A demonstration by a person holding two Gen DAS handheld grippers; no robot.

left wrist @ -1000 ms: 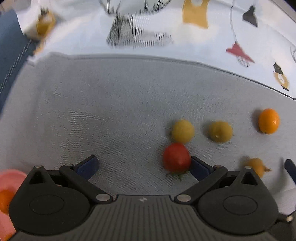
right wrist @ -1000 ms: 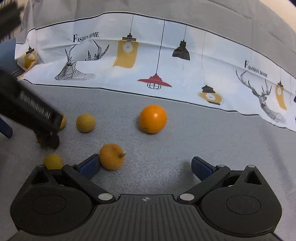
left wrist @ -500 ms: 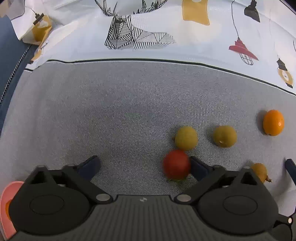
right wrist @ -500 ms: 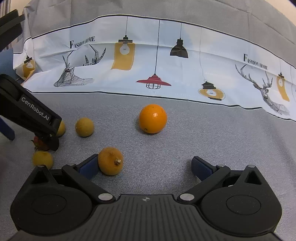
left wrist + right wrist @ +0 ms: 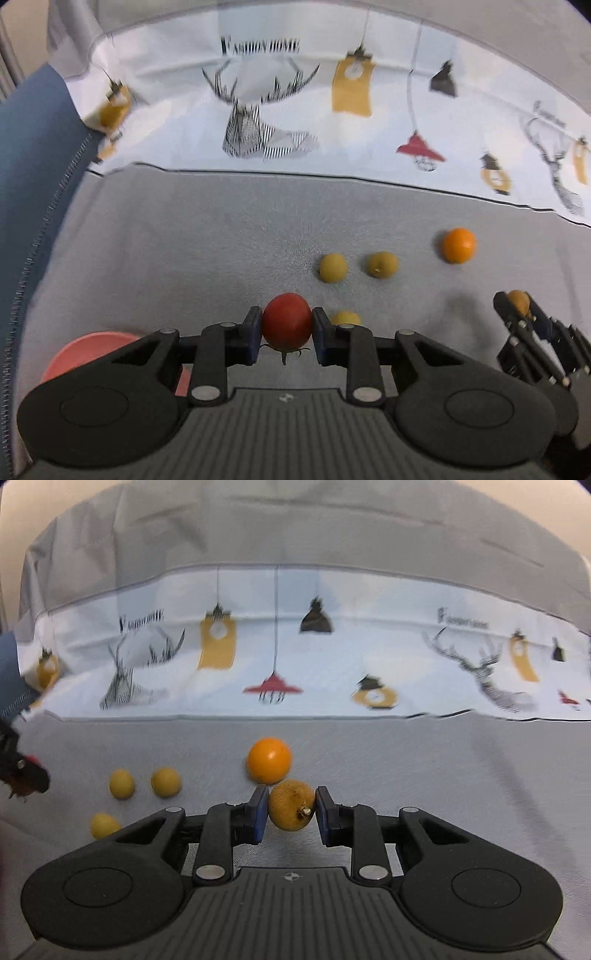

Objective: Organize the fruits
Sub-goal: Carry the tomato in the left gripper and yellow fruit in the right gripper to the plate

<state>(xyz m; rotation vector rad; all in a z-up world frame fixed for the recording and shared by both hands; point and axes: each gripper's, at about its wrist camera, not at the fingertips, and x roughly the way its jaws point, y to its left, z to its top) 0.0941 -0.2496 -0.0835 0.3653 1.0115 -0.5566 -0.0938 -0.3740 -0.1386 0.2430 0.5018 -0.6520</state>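
1. Left tongs [image 5: 287,334]: both pads pressed on the tomato [image 5: 287,320]; no gap remains between them.
2. Ahead and to the left, the grey desk [image 5: 184,240] is open as far as the printed cloth [image 5: 295,110].
3. Obstacles ahead and to the right: three small yellow fruits [image 5: 333,267] [image 5: 382,264] [image 5: 345,317] and an orange [image 5: 458,245].
4. The pink plate [image 5: 88,350] lies low on the left.
5. Right tongs [image 5: 289,810]: gap filled by a stemmed yellow-orange fruit [image 5: 290,808]; the orange [image 5: 269,760] lies directly ahead, and open desk extends to the right [image 5: 443,775].

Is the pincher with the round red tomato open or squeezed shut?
Squeezed shut. In the left wrist view the left gripper has both blue pads pressed against the sides of the round red tomato.
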